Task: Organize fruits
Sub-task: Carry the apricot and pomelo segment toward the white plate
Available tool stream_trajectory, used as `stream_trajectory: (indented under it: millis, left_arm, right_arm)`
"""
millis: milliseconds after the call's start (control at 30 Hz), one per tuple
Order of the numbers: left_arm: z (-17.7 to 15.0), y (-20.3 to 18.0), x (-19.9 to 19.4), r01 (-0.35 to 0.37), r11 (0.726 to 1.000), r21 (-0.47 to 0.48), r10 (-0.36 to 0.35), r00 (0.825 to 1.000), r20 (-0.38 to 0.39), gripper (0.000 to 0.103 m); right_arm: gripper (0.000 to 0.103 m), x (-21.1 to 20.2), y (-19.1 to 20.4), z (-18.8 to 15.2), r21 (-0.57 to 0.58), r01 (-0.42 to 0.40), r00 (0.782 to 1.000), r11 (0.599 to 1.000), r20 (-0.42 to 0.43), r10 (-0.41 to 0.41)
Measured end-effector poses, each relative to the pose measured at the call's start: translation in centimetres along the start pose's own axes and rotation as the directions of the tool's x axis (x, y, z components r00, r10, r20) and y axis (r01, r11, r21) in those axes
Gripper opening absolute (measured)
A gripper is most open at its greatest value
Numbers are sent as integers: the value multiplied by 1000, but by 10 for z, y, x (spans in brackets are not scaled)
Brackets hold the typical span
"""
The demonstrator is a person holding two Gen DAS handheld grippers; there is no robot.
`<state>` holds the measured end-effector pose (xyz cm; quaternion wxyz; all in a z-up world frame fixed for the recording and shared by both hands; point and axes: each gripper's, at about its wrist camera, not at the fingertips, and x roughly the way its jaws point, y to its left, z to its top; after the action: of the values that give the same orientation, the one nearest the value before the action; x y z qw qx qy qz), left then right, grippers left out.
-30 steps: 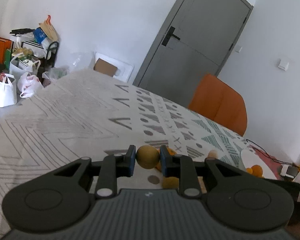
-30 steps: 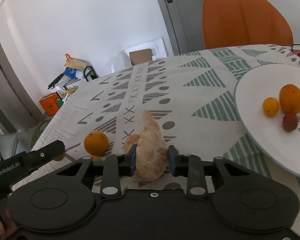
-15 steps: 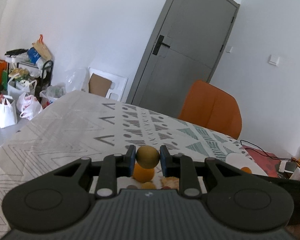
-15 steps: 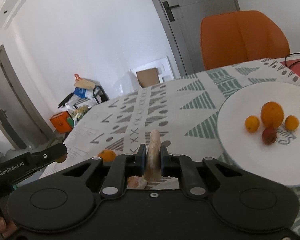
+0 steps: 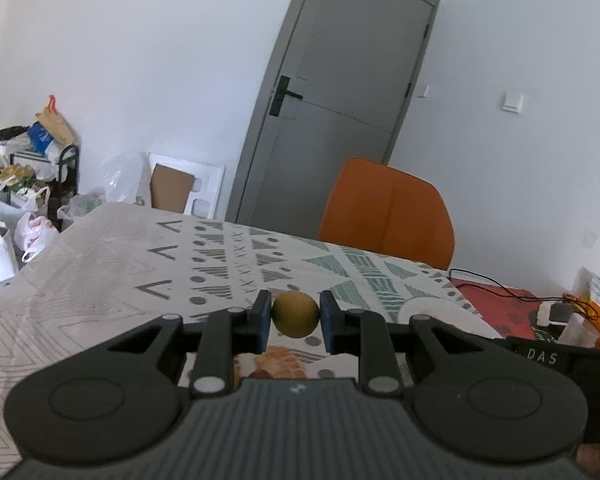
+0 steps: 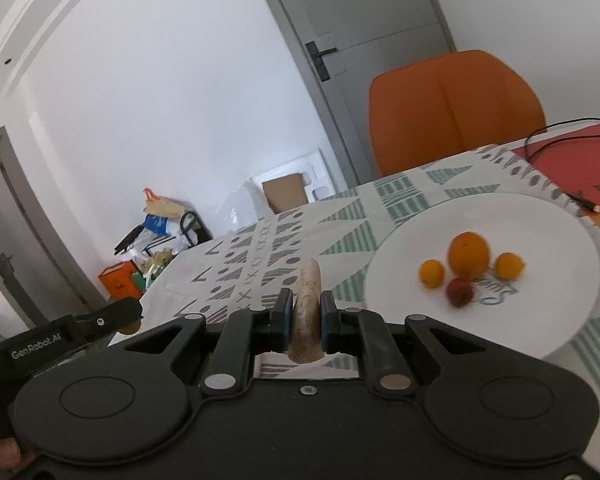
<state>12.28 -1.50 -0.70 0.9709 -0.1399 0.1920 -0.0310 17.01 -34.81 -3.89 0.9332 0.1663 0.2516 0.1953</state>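
My left gripper (image 5: pixel 295 319) is shut on a small round yellow-brown fruit (image 5: pixel 295 318), held above the patterned tablecloth (image 5: pixel 140 264). Below it lies peeled orange fruit (image 5: pixel 282 360); the white plate's rim (image 5: pixel 432 308) shows to the right. My right gripper (image 6: pixel 305 318) is shut on a pale peeled citrus segment (image 6: pixel 308 304), standing upright between the pads. To its right the white plate (image 6: pixel 540 320) holds a large orange (image 6: pixel 469 254), two small oranges (image 6: pixel 432 273) (image 6: pixel 509 266) and a red fruit (image 6: pixel 459 292). The left gripper's body (image 6: pixel 60 340) shows at the lower left.
An orange chair (image 5: pixel 388 210) stands behind the table, with a grey door (image 5: pixel 340 100) beyond. A red mat (image 6: pixel 572 152) with a black cable lies past the plate. Bags and a rack (image 5: pixel 24 184) clutter the floor at the left.
Both grippers have risen and swung right with their fruit. The plate now sits closer in the right wrist view, and the loose orange on the cloth has left that view.
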Motion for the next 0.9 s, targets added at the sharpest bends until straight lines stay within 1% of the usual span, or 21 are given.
stream_trajectory:
  millis: [233,400,567,667,767,833,900]
  left_arm:
    - [-1,-22,2,28,999,35,-28,1000,2,24]
    - [-3,-39,8,58,996,60,-57,998,-14,24]
    - [-8,-54,24,90,992,84,-86,995,-56,24]
    - [-11,-63,35,117,988,97,-109,990,-86,24]
    - [-13,-71,44,150,983,107,-139,985,-100,24]
    - [-12,-78,51,166,980,111,-154,982,-106,24]
    - [-12,-85,58,168,978,126,-153,981,-118,24]
  right_arm:
    - [12,-18,-19,3,24,17,999,1000,45,-18]
    - [12,-26,-36,5,48,53,996,997,71,-56]
    - [12,-29,-58,3,91,95,991,991,89,-103]
    - [12,-30,-71,2,120,125,986,985,94,-137]
    - [12,-29,-81,2,134,162,980,978,96,-175]
    - [12,-30,-86,3,136,171,977,976,102,-186]
    - [12,-32,-90,3,141,167,976,976,119,-185]
